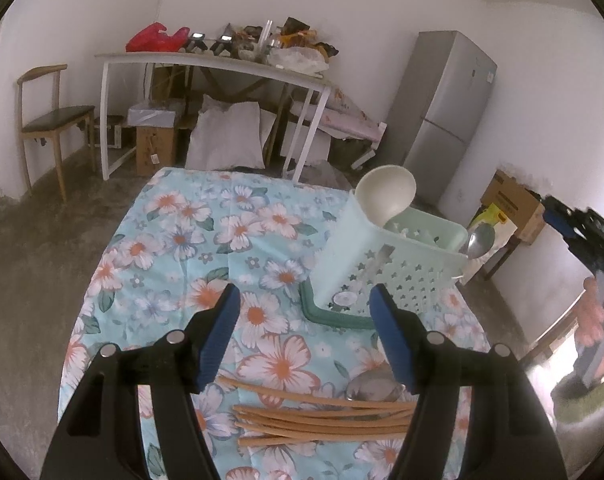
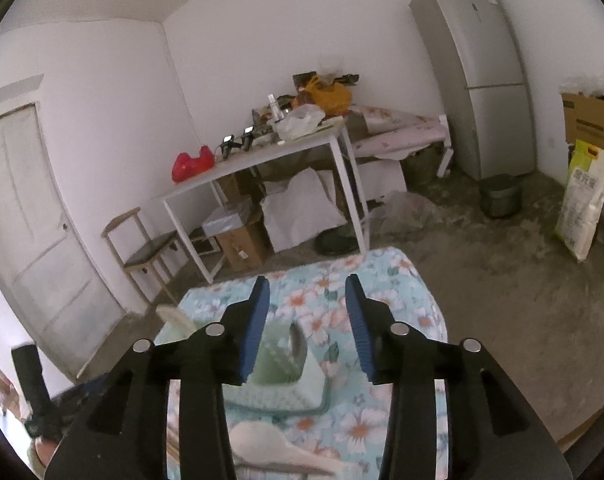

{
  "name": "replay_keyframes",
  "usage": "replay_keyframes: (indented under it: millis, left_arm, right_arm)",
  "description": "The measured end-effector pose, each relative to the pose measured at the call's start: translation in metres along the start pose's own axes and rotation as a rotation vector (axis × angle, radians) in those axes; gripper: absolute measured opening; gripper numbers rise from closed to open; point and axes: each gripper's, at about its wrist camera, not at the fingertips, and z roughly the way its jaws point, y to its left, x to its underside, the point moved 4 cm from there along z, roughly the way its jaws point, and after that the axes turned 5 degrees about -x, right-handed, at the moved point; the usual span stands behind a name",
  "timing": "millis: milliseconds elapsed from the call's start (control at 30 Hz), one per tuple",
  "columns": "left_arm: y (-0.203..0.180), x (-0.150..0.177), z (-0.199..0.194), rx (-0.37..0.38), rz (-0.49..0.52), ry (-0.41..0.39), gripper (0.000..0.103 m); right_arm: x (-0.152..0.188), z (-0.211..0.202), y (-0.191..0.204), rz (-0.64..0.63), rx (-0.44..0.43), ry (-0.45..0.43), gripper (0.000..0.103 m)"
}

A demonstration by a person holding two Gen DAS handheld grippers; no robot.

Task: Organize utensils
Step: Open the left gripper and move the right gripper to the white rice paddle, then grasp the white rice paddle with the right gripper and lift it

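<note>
A pale green perforated utensil holder stands on a green tray on the flowered tablecloth. A white ladle and a metal spoon stick out of it. Several wooden chopsticks and a metal spoon lie on the cloth between my left fingers. My left gripper is open and empty above them. My right gripper is open and empty above the holder. A white spoon lies below it.
The table's far edge drops to a concrete floor. Beyond stand a white desk with clutter, a wooden chair, a grey fridge and cardboard boxes. The right gripper and hand show at the left view's right edge.
</note>
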Motion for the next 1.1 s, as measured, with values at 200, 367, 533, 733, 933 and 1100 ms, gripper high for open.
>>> replay_keyframes:
  millis: [200,367,533,733,933,1100]
  left_arm:
    - [-0.003,0.009,0.009,-0.007,0.009,0.036,0.065]
    - [-0.004,0.02,0.016,-0.018,0.007,0.065,0.065]
    - [-0.003,0.03,0.018,-0.038,-0.01,0.076,0.065]
    - [0.001,0.038,0.017,-0.052,-0.027,0.092,0.065]
    - [0.005,0.046,0.022,-0.047,-0.043,0.118,0.065]
    - [0.006,0.055,0.028,-0.037,-0.06,0.141,0.065]
  right_arm:
    - [0.036,-0.009,0.01,-0.026,-0.019,0.053,0.05]
    - [0.074,0.011,0.03,-0.097,-0.054,0.169,0.053]
    - [0.121,0.048,0.054,-0.17,-0.116,0.314,0.053]
    - [0.159,0.095,0.072,-0.327,-0.097,0.442,0.049]
    - [0.182,0.113,0.081,-0.43,-0.087,0.5,0.046]
    - [0.184,0.125,0.084,-0.392,-0.114,0.524,0.046]
